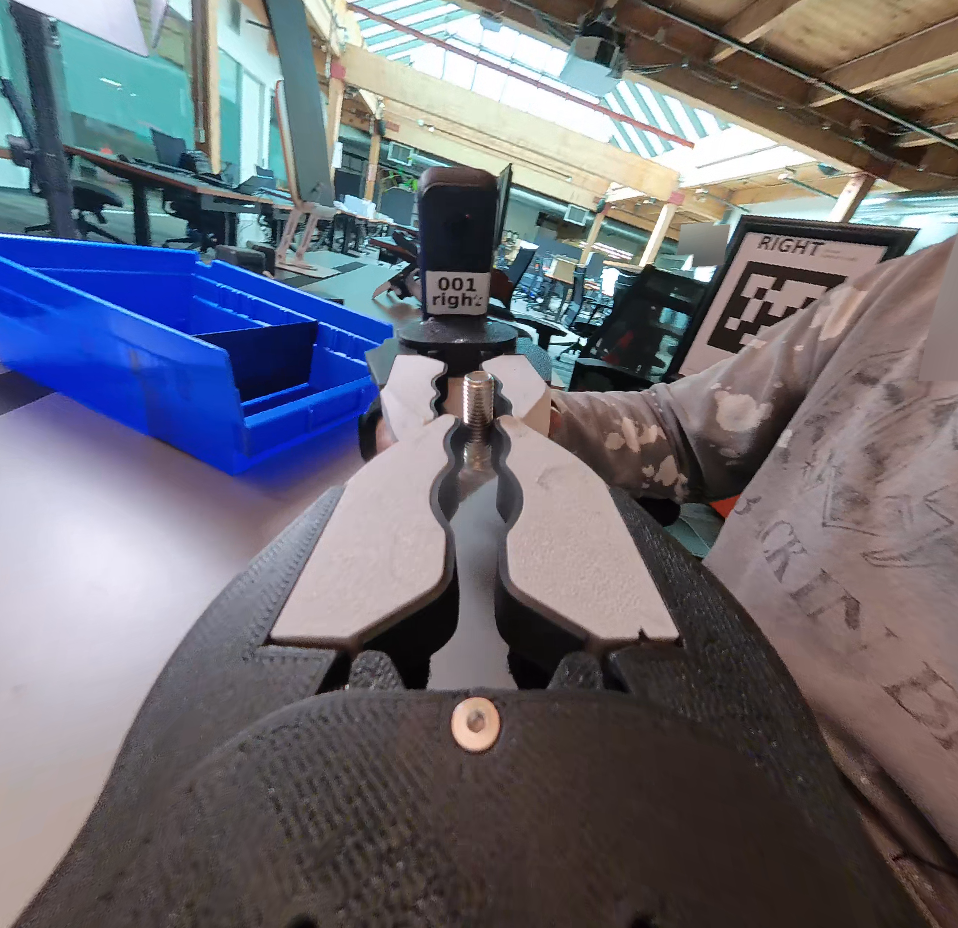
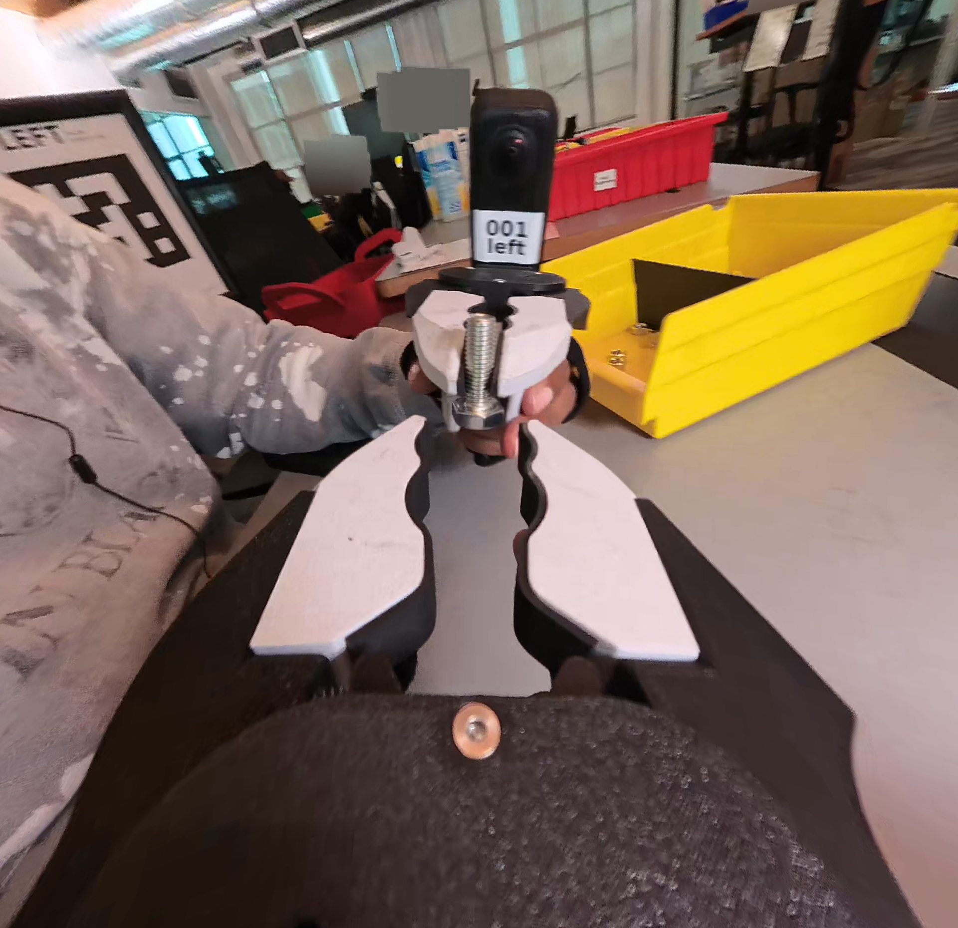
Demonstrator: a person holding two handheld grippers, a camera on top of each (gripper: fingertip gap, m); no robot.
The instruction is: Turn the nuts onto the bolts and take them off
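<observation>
My left gripper [image 1: 475, 431] is shut on a silver bolt [image 1: 476, 400]. The bolt stands upright between the fingertips, threaded end up, hex head below. No nut shows on its thread. In the right wrist view the same bolt [image 2: 482, 364] sits in the left gripper [image 2: 482, 379], which faces the camera. My right gripper [image 2: 474, 429] is open and empty, its fingertips just short of the bolt's head, one on each side. In the left wrist view the right gripper [image 1: 464, 400] stands open right behind the bolt.
A blue bin [image 1: 171, 333] with a black divider lies on the grey table [image 1: 103, 540] at the left. A yellow bin [image 2: 777, 302] at the right holds loose nuts [image 2: 617, 356]. A red bin [image 2: 632, 162] stands farther back. The person's sleeve [image 2: 233, 379] reaches in. The tips of both grippers are at nearly the same place.
</observation>
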